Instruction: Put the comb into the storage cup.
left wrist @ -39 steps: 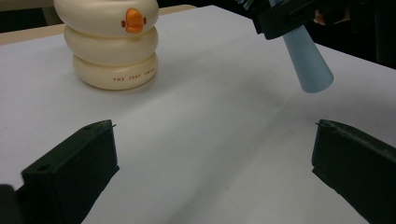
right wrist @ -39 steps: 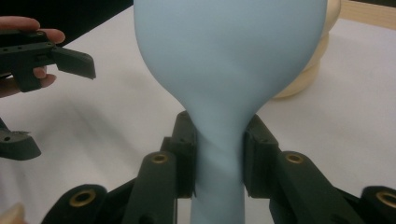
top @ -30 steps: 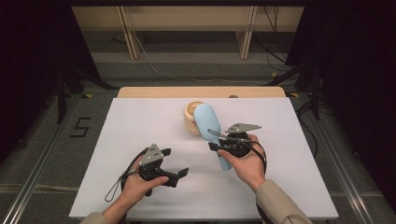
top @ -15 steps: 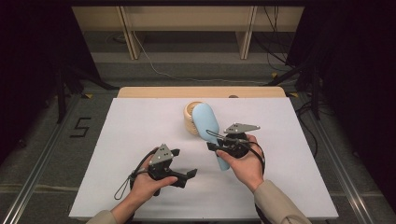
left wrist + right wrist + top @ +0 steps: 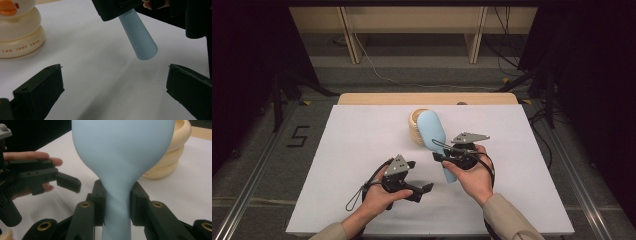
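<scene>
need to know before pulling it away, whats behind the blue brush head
A cream stacked-ring duck toy stands right behind the brush, whose head leans against or over it. The head covers the toy's right part in the high view; real contact can't be told. The right gripper clamps the handle.

High cam sits above, facing fwd and down on the white table (image 5: 362, 150). Left gripper cam is low, close, looking at the blue brush (image 5: 137, 37) handle. Right gripper cam is tight on it; both share the cream duck toy (image 5: 172, 152) behind the brush.
</scene>
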The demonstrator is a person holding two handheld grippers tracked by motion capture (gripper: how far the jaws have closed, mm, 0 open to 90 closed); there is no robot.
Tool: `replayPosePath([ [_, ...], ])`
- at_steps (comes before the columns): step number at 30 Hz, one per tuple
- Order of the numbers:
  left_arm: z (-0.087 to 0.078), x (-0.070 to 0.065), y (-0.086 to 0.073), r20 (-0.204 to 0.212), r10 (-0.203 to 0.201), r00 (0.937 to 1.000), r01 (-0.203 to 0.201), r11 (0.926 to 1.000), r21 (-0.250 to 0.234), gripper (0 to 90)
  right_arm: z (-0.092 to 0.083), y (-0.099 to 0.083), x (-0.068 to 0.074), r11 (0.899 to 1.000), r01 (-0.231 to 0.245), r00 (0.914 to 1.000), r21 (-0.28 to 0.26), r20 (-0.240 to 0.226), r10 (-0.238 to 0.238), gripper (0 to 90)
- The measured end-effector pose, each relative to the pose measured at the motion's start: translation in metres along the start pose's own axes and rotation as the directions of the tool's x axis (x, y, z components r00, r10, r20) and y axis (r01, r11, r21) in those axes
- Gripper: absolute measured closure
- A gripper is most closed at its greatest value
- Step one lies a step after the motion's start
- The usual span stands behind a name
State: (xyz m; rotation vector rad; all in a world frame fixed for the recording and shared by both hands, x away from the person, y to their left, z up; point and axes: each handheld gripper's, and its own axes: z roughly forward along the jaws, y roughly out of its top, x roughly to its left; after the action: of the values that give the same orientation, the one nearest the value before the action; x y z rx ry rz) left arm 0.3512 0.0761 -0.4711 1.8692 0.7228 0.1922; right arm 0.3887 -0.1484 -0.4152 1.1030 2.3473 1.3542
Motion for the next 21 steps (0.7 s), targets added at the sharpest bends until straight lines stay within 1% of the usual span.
replayPosePath([
  [5, 0.006, -0.003, 0.002, 0.012, 0.001, 0.9999, -0.001, 1.0000, 0.004, 0.6, 0.001, 0.000, 0.002, 1.000, 0.003, 1.0000, -0.001, -0.003, -0.003, 70.4],
  [9, 0.010, -0.004, 0.004, 0.012, 0.000, 0.9999, 0.000, 1.0000, 0.003, 0.9, 0.001, 0.001, 0.003, 1.000, 0.006, 1.0000, -0.010, -0.003, -0.006, 70.4],
  [16, 0.015, -0.009, 0.008, 0.017, 0.015, 0.9997, -0.015, 0.9999, 0.006, 1.2, 0.000, 0.001, 0.004, 1.000, 0.005, 1.0000, -0.024, 0.003, -0.005, 70.4],
  [21, 0.020, -0.012, 0.010, 0.027, 0.020, 0.9994, -0.020, 0.9998, 0.007, 1.5, 0.001, 0.001, 0.005, 1.000, 0.008, 1.0000, -0.021, 0.000, -0.008, 70.4],
])
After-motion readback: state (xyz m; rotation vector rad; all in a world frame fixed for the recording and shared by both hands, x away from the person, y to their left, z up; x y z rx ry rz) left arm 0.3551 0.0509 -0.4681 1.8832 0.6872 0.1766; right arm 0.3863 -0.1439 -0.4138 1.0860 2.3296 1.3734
